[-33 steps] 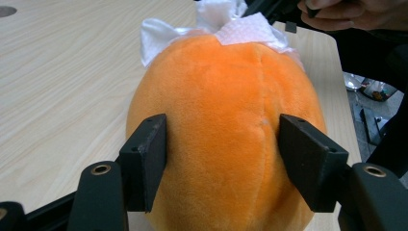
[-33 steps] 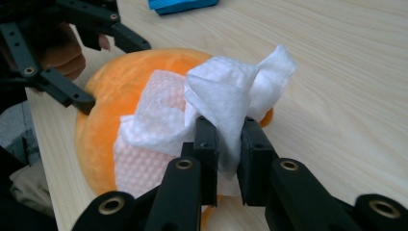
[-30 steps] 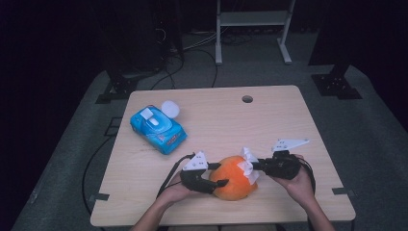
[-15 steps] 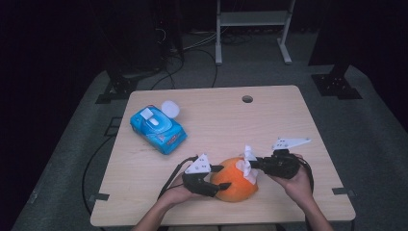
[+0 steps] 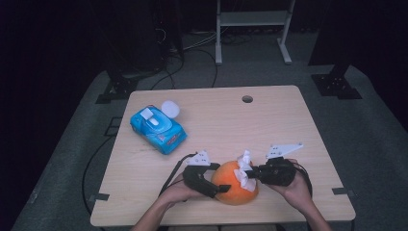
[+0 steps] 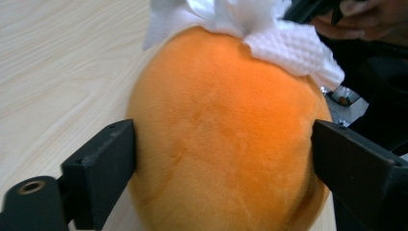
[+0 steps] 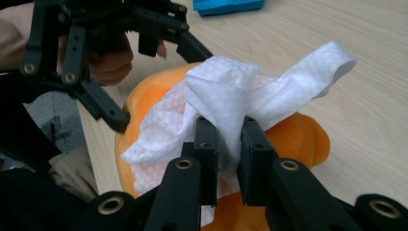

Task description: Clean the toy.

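**Orange plush, wipe in progress**

Orange plush toy [image 5: 234,184] sat near the table's [image 5: 288,120] front edge. Left gripper [image 6: 221,159] had just been opening; its jaws flanked the toy at widest spread, bracing rather than squeezing. Right gripper [image 7: 226,144] was pinched tight on a white wet wipe [image 7: 231,96] draped over the toy. Best practice, likely: steady the toy, drag the wipe in short strokes.
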`<state>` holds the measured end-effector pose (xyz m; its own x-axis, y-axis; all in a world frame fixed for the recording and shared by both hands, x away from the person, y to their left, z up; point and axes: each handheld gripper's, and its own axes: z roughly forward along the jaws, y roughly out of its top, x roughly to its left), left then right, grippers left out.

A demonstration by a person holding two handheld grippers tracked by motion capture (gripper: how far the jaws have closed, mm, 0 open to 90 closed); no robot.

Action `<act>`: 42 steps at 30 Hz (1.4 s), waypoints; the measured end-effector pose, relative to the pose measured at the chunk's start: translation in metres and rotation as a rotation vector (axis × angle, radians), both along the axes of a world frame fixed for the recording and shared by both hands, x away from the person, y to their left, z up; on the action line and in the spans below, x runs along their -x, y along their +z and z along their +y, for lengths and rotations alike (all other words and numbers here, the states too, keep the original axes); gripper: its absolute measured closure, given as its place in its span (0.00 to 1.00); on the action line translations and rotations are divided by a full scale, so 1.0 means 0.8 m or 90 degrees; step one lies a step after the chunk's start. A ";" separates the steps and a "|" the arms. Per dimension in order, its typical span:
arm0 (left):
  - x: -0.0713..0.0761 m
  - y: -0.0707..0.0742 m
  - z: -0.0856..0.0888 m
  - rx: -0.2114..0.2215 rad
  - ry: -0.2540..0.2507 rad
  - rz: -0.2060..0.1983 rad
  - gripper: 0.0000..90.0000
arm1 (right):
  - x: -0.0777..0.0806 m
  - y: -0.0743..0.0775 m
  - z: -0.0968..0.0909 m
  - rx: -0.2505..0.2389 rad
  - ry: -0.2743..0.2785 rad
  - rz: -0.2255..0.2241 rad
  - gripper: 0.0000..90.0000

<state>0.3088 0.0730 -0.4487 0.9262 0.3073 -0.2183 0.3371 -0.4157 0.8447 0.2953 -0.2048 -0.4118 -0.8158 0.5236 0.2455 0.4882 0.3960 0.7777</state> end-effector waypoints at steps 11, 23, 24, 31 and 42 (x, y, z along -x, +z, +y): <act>0.018 0.023 -0.005 -0.016 -0.020 -0.206 0.42 | 0.012 0.025 0.008 -0.018 -0.025 -0.075 0.88; 0.002 0.003 0.021 -0.003 -0.011 -0.129 0.40 | -0.012 -0.012 -0.026 0.007 -0.075 -0.013 0.88; 0.002 0.002 0.021 -0.002 -0.012 -0.128 0.39 | -0.012 -0.010 -0.025 -0.002 -0.073 -0.017 0.88; 0.001 0.000 0.023 0.000 -0.009 -0.113 0.39 | -0.014 -0.008 -0.016 -0.013 -0.060 -0.014 0.88; 0.003 0.001 0.018 -0.002 -0.016 -0.120 0.39 | -0.015 0.000 -0.022 -0.043 -0.080 -0.033 0.88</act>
<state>0.3060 0.0874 -0.4479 0.9578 0.2847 -0.0385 0.1621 -0.4250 0.8906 0.3070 -0.2223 -0.4120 -0.7573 0.6061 0.2431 0.4897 0.2807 0.8255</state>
